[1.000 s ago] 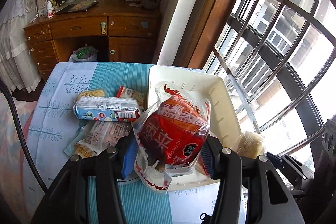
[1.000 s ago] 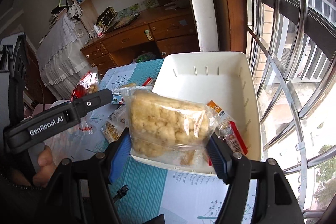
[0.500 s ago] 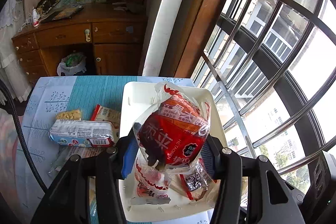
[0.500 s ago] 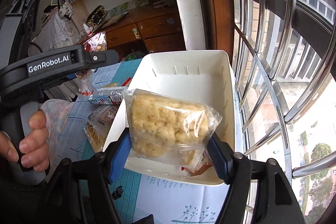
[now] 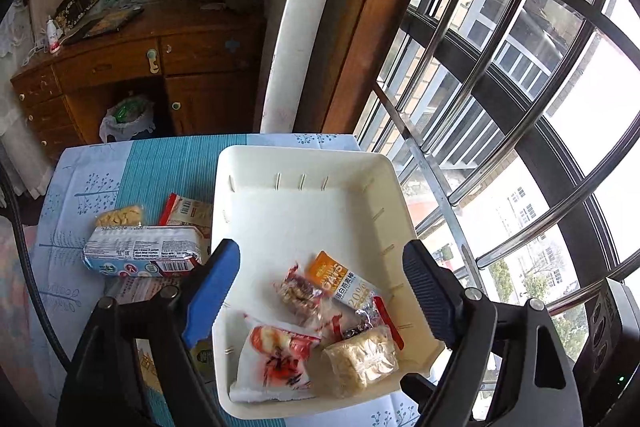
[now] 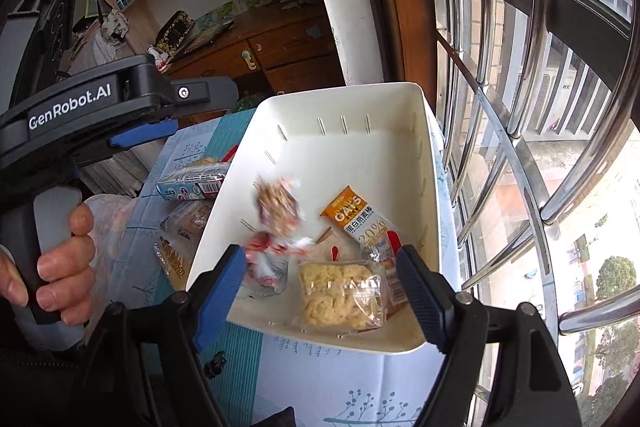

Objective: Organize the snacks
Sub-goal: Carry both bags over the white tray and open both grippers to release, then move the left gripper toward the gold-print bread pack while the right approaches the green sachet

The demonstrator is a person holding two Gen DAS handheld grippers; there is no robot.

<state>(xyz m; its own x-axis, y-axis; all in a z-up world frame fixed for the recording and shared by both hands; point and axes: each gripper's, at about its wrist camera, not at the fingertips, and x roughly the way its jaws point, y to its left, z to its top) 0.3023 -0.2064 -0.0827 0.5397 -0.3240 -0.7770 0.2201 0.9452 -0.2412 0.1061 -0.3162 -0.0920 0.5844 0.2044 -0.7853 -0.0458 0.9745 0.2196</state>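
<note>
Patterned tablecloth (image 5: pixel 80 183) by window. Both claws, left gripper (image 5: pixel 320 291) and right gripper (image 6: pixel 320 291), just opened, empty. Remaining blue-white packet (image 5: pixel 144 255), frame left beside basket (image 5: pixel 304 163): light, crinkly, slippery; grip mid-body.

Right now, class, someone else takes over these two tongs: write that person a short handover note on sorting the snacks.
Left tongs: open, jaws just opened, nothing held.
Right tongs: open, jaws just opened, nothing held.
Done: the white bin holds the red-and-white bag, the puffed-rice packet, the oats bar and a small nut bar.
Left: on the tablecloth beside the bin lie the blue-and-white cracker pack, a yellow snack packet, a red-edged packet and more partly hidden packets. Move these into the bin.
</note>
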